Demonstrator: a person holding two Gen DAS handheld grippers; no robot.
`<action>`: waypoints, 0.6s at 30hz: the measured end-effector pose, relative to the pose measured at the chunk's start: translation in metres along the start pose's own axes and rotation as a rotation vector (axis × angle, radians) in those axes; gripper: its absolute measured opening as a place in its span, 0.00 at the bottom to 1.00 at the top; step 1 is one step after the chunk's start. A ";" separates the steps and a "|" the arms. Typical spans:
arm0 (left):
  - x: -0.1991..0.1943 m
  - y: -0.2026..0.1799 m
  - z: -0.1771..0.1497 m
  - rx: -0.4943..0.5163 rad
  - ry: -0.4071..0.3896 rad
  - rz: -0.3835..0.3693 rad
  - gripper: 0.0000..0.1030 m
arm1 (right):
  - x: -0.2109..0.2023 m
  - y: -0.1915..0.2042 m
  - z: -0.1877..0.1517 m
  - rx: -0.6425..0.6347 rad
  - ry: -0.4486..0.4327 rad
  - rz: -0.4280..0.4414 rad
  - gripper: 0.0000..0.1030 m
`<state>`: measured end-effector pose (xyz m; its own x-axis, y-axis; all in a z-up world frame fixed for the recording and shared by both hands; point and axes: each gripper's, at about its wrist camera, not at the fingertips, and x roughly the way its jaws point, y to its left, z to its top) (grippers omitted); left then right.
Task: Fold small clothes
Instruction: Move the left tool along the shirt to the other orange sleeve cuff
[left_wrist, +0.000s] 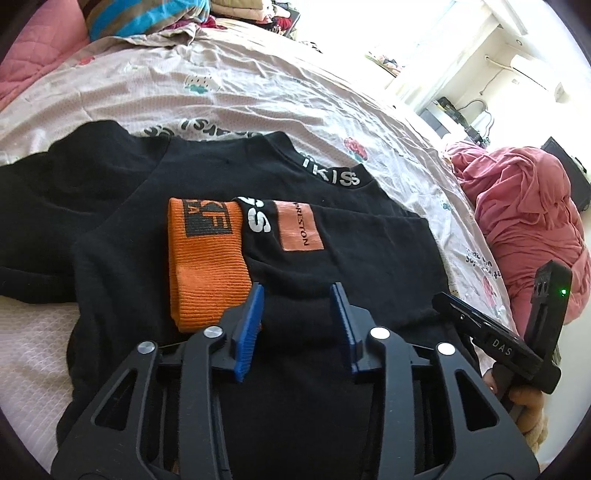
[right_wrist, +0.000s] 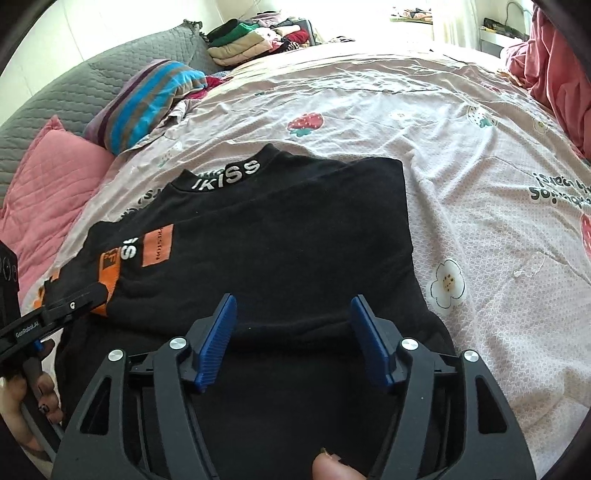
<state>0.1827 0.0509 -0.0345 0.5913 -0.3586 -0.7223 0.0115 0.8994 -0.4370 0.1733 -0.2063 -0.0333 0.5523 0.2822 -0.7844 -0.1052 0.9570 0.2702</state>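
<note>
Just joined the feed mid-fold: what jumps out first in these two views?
A black top lies partly folded in the middle of the strawberry-print bedsheet, white lettering on its collar. Its bright orange cuff is folded across the chest, right ahead of the left claw. Both claws stand open over the near fabric edge, the right claw wider.

A small black top (right_wrist: 280, 236) with white "IKISS" lettering on its collar (right_wrist: 229, 177) lies partly folded on the bed, one sleeve laid across the chest so its orange ribbed cuff (left_wrist: 207, 266) rests beside an orange rectangular patch (left_wrist: 299, 227), the other sleeve spread outward.
</note>
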 end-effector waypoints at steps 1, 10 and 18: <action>-0.002 -0.001 0.000 0.009 -0.008 0.014 0.38 | -0.001 0.000 0.001 0.001 -0.001 0.002 0.64; -0.021 0.001 0.003 0.023 -0.059 0.089 0.73 | -0.015 0.001 0.004 0.023 -0.054 0.023 0.88; -0.044 0.004 0.006 0.031 -0.120 0.153 0.91 | -0.033 0.007 0.011 0.020 -0.101 0.045 0.93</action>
<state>0.1621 0.0716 -0.0013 0.6797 -0.1865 -0.7093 -0.0621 0.9490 -0.3091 0.1635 -0.2096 0.0006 0.6278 0.3156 -0.7115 -0.1155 0.9418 0.3158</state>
